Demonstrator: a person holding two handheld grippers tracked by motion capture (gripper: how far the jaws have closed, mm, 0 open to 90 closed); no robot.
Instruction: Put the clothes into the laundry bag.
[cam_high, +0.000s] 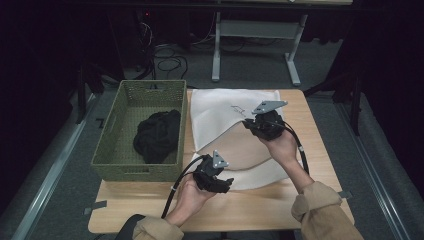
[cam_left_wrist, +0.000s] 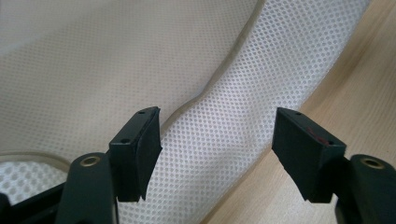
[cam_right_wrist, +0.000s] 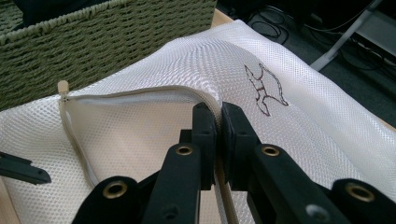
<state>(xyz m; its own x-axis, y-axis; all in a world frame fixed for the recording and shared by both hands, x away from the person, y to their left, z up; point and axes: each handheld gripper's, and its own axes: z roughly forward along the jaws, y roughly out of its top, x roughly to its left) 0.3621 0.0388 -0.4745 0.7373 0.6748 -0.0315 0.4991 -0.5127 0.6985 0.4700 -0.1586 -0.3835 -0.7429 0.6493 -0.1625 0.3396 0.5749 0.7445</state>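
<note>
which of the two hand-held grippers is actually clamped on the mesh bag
The right hand-held gripper: its jaws are shut on the zipper edge of the white mesh bag. The left hand-held gripper hangs above the bag with jaws apart, gripping nothing.

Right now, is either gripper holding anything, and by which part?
The right gripper is shut on the white mesh laundry bag, pinching the zipper edge of its opening. The left gripper is open above the bag and holds nothing.
</note>
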